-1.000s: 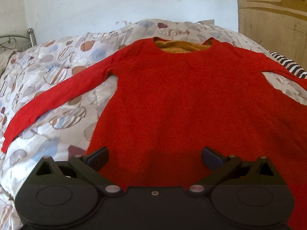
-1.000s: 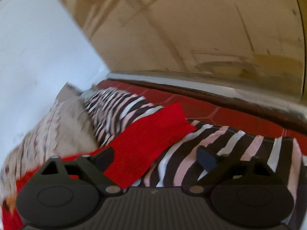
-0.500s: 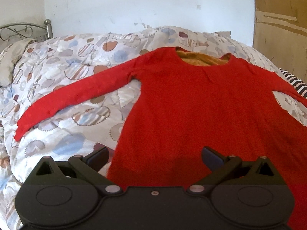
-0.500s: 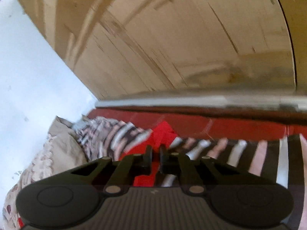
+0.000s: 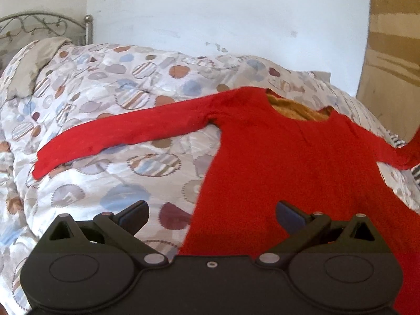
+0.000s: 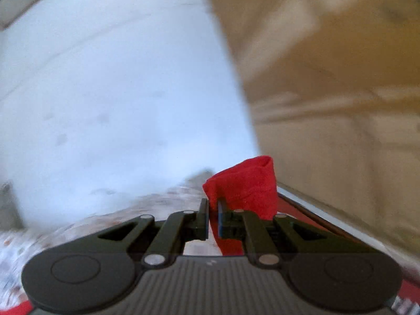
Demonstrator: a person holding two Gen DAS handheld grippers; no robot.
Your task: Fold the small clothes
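Currently the right gripper (image 6: 213,211) fingers are clenching the red sleeve cuff (image 6: 244,183), apparently lifting it; view blurred. Left gripper (image 5: 212,214) fingers are spreading wide, hovering over the red sweater (image 5: 288,162) hem, lying flat on the patterned quilt (image 5: 110,99).
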